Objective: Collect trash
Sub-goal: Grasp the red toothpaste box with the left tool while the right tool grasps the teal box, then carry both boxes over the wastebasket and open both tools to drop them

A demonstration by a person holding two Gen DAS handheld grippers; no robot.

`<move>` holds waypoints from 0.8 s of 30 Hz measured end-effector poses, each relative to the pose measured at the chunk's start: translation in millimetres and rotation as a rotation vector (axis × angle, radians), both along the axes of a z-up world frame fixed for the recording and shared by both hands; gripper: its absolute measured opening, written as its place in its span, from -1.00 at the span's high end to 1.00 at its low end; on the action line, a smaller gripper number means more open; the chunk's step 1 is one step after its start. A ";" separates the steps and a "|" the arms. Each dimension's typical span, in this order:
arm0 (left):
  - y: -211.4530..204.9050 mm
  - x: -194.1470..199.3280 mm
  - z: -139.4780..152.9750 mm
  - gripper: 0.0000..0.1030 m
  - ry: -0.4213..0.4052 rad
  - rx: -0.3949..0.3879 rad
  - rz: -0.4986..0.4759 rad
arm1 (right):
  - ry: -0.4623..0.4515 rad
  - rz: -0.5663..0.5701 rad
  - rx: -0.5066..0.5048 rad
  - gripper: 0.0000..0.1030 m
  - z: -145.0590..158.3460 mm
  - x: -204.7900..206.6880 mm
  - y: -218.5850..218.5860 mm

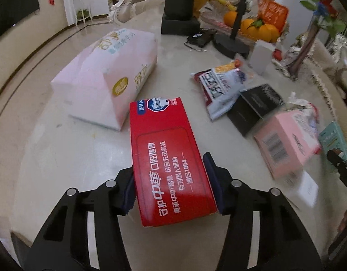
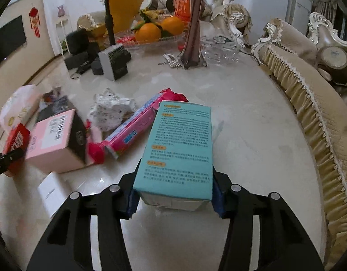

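Note:
My left gripper (image 1: 171,180) is shut on a red toothpaste box (image 1: 166,153), its blue pads pressing both long sides above the marble table (image 1: 60,146). My right gripper (image 2: 174,194) is shut on a teal box (image 2: 180,144) with printed text, held the same way. Loose trash lies between them: a pink box (image 2: 53,140), a pink wrapper tube (image 2: 137,126), crumpled paper (image 2: 111,110), a snack bag (image 1: 220,88) and a black box (image 1: 254,106). The teal box (image 1: 334,140) shows at the right edge of the left wrist view.
A large pink tissue pack (image 1: 105,76) lies left of the red box. A fruit tray with oranges (image 2: 148,32), a purple vase (image 2: 193,33), a glass dish (image 2: 220,49) and dark boxes (image 2: 83,52) stand at the table's far end. A fringed sofa (image 2: 309,113) borders the right side. A white card (image 2: 52,192) lies near the front.

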State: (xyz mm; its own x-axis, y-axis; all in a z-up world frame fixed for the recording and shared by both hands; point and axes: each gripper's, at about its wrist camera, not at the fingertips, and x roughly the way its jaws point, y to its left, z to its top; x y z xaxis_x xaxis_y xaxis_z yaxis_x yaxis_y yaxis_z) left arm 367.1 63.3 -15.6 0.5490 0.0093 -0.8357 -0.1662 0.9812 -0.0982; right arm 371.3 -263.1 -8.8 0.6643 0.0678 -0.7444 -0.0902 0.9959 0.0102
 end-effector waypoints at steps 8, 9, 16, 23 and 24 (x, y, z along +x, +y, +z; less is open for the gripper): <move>-19.1 -126.4 41.4 -0.02 -0.159 -0.035 -0.138 | -0.103 0.120 0.173 0.05 30.3 -122.4 -5.1; -22.3 -144.2 45.1 -0.02 -0.176 -0.022 -0.158 | -0.117 0.138 0.184 0.05 33.3 -142.9 -4.1; -38.0 -271.3 50.2 -0.02 -0.207 -0.026 -0.279 | -0.104 0.303 0.277 0.05 34.3 -266.9 12.9; -63.8 -373.7 8.0 -0.02 -0.075 -0.013 -0.414 | 0.075 0.437 0.285 0.05 -0.1 -367.9 34.6; -66.5 -378.7 -4.9 -0.02 -0.037 -0.019 -0.421 | 0.117 0.439 0.286 0.05 -11.7 -375.1 36.8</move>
State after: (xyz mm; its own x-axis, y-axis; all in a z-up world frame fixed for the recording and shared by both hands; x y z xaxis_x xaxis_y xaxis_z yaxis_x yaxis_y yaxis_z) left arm -11.6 -3.2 -20.5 0.5309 -0.2377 -0.8134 0.2530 0.9605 -0.1156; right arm -3.8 -226.3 -20.5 0.4418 0.5315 -0.7227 -0.4796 0.8208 0.3104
